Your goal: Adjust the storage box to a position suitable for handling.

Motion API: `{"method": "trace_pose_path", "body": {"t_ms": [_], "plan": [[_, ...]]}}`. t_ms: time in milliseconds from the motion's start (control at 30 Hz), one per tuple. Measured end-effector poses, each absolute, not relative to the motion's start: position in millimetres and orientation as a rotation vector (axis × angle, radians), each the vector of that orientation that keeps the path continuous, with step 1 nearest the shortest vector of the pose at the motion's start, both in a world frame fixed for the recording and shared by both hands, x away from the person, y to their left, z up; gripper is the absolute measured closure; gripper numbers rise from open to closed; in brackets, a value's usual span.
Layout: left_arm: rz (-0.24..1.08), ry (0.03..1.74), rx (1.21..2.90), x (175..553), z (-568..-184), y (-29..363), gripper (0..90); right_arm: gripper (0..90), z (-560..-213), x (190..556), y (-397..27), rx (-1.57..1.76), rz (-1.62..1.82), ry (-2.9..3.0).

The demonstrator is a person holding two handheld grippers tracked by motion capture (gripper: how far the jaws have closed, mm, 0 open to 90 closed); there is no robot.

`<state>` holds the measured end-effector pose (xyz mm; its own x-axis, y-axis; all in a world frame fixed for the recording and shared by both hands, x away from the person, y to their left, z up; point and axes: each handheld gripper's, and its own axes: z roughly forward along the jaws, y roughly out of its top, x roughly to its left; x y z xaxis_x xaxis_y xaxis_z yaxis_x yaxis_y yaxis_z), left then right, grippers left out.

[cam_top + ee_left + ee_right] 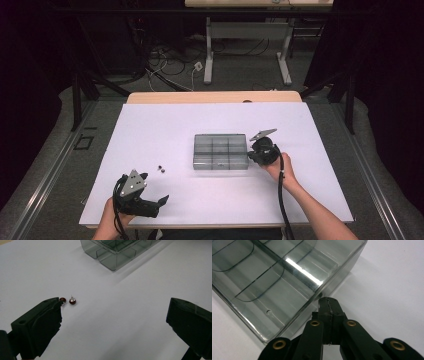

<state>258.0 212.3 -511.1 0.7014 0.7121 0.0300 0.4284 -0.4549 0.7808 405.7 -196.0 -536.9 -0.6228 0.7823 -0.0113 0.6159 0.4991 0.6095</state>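
We read the work as sorting two small dark-red beads (72, 300) into the clear compartment box (220, 151) at table centre. The beads lie side by side on the white table (150, 125), at about 9 o'clock from the box and well apart from it; in the left gripper view the nearer bead is partly hidden behind the left jaw tip

Right gripper (329, 302): jaws clenched flat together, nothing between them. Its tip sits at the box's outer wall near a corner, at about 3 o'clock of the box in the high view; we cannot tell whether it touches the wall or rests just beside it. Hand comes in from 5 o'clock, forearm angled toward the box, gripper pitched down

Left gripper (112, 315): released, jaws wide apart, empty. It hangs low over the table near the front edge, at about 7 o'clock from the box, pointed toward 2 o'clock with the beads ahead of its left jaw

Our judgement: the step in hand is steadying the box with the shut right gripper while the left prepares the pick. Next move calls for the left gripper to advance toward 11 o'clock, centre one bead between the jaws and close gently; the beads look round and may roll off
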Motion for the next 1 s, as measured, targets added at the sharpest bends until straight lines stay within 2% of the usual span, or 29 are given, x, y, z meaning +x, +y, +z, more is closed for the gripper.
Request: {"method": "trace_pose_path", "body": {"t_ms": [1000], "plan": [[0.461, 0.856, 2.117, 257.7, -510.5, 212.0, 0.2, 90.0, -544.9, 406.7, -179.2, 1.174, 0.905, 2.408]]}}
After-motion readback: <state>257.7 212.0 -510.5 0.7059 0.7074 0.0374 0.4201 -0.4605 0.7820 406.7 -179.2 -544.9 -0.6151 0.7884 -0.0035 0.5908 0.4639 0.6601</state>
